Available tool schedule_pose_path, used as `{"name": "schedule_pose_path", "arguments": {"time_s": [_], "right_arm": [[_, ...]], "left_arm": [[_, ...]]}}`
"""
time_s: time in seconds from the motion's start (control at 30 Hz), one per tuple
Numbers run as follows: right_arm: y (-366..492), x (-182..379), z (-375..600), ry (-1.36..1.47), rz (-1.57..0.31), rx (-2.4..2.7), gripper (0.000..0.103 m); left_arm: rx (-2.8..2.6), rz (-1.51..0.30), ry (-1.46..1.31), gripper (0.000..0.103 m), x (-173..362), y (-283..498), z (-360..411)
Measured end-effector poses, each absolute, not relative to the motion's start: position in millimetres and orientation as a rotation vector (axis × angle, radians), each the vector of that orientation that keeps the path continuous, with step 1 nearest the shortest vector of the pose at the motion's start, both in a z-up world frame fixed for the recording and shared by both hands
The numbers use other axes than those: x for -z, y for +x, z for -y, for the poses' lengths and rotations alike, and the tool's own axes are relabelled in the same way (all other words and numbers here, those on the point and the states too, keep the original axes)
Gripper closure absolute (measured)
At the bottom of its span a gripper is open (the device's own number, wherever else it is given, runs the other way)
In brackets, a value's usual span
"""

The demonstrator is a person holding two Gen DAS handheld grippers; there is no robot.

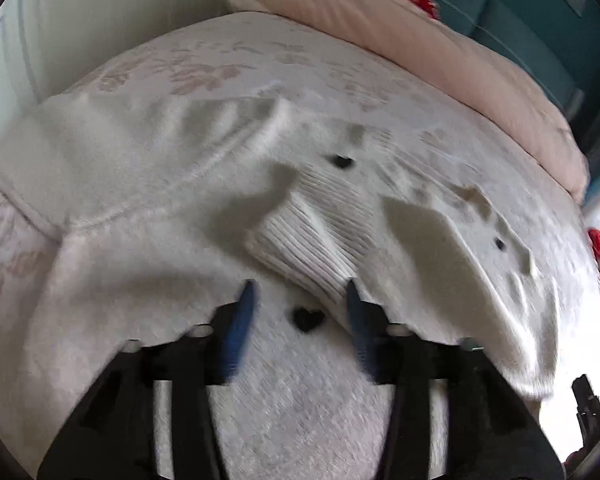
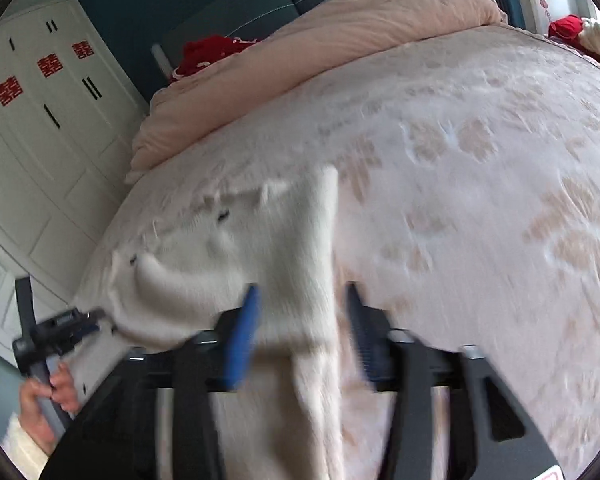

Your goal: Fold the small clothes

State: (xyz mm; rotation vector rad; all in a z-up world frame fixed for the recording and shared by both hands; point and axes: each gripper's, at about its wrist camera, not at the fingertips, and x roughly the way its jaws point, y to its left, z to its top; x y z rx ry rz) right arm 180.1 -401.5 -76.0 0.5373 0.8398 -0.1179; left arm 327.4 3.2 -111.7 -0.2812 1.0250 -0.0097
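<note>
Lying spread across the pale floral-patterned bedspread [image 1: 228, 60], the small cream fuzzy knit cardigan w/ black heart buttons [image 1: 148, 168] sits flat, probably so its panels can be turned inward. In the left wrist view the left gripper [image 1: 300, 300] hovers low over the garment, jaws apart and holding nothing; a heart button [image 1: 308, 319] shows between the blue pads [image 1: 240, 320], and the ribbed cuff of a folded-in sleeve [image 1: 308, 248] lies just ahead at 12 o'clock. In the right wrist view the right gripper [image 2: 302, 304] is also released, straddling the cardigan's edge [image 2: 300, 248], which runs up toward 12 o'clock; likely lining up to pinch that side. The other handheld gripper shows at 8 o'clock. A rolled peach duvet [image 2: 300, 60] sits well apart at 12, leaving work room.
</note>
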Motion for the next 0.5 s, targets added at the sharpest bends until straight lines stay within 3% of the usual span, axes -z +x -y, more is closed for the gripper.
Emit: {"name": "schedule_pose_path", "arguments": {"time_s": [0.03, 0.13, 0.17, 0.2, 0.23, 0.4, 0.5], "right_arm": [[199.2, 80.1, 400.8, 0.514, -0.864, 0.122, 0.038], [240.8, 104.3, 399.3, 0.460, -0.953, 0.153, 0.039], [255.5, 116.8, 398.3, 0.454, -0.993, 0.154, 0.059], [263.3, 124.5, 397.2, 0.461, -1.012, 0.137, 0.078], [269.1, 128.8, 396.4, 0.475, -1.024, 0.121, 0.091], [243.6, 96.1, 419.8, 0.625, -0.746, 0.156, 0.092], [257.0, 145.0, 425.0, 0.634, -0.930, 0.207, 0.090]], "left_arm": [[0.006, -1.045, -0.302, 0.036, 117.0, 334.5, -3.5], [-0.025, -1.095, -0.274, 0.040, 134.1, 347.1, 3.2], [-0.034, -1.074, -0.231, 0.046, 133.5, 346.5, 8.5], [-0.025, -1.054, -0.190, 0.065, 131.3, 347.2, 14.8], [0.012, -1.036, -0.171, 0.091, 126.0, 348.9, 21.4], [0.019, -0.945, -0.203, 0.092, 107.9, 354.6, 21.5], [-0.003, -1.044, -0.178, 0.091, 138.8, 367.2, 25.5]]}}
